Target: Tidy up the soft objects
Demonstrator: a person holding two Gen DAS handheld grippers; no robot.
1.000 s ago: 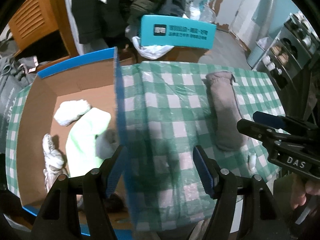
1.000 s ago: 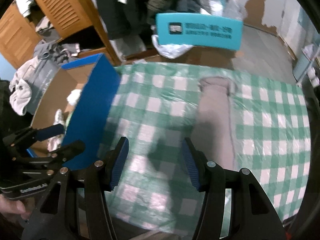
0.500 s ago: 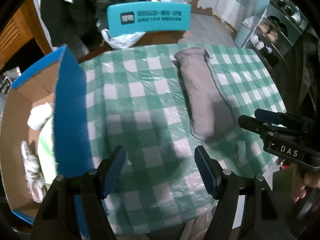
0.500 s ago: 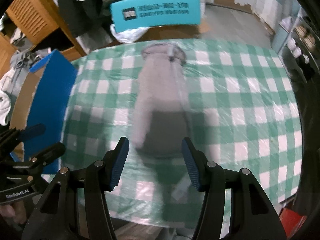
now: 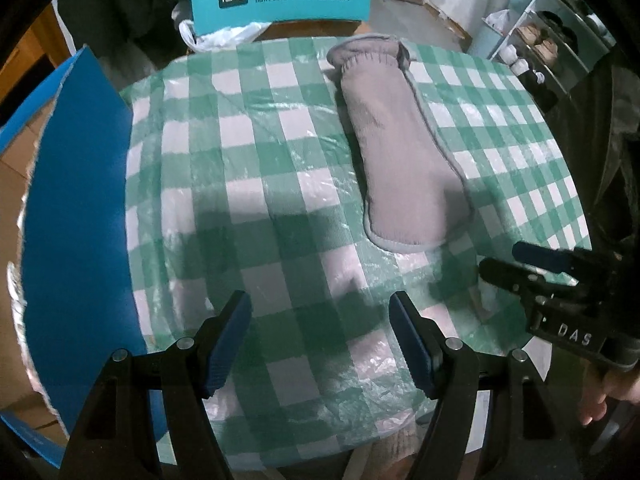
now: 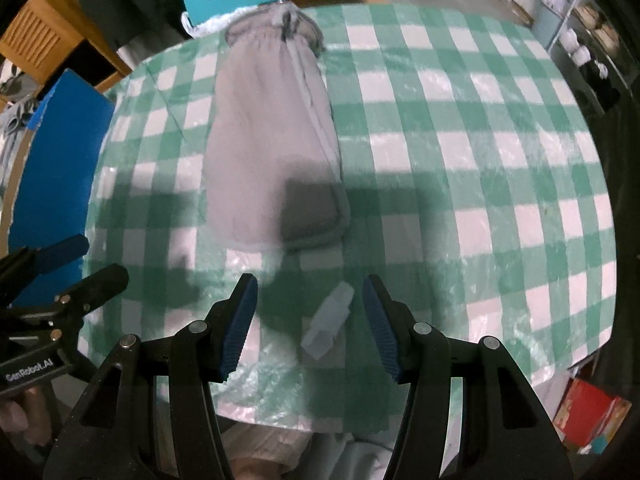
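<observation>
On the checked bench point(image 6: 460, 128) a grey mitten point(image 6: 272, 140) lies flat; right gripper point(image 6: 310, 320) poised before its tip, left gripper point(image 5: 320, 336) nearby, both wide and empty.

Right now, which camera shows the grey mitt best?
The left wrist view: the grey mitt lies whole and sharp on the checked tablecloth, stitched cuff to rounded tip. The right wrist view also shows it whole, but blurred, its tip under a dark shadow.

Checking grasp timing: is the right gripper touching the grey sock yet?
Apart. The right wrist view shows the right gripper open, with checked tablecloth visible between its fingertips and the grey sock.
</observation>
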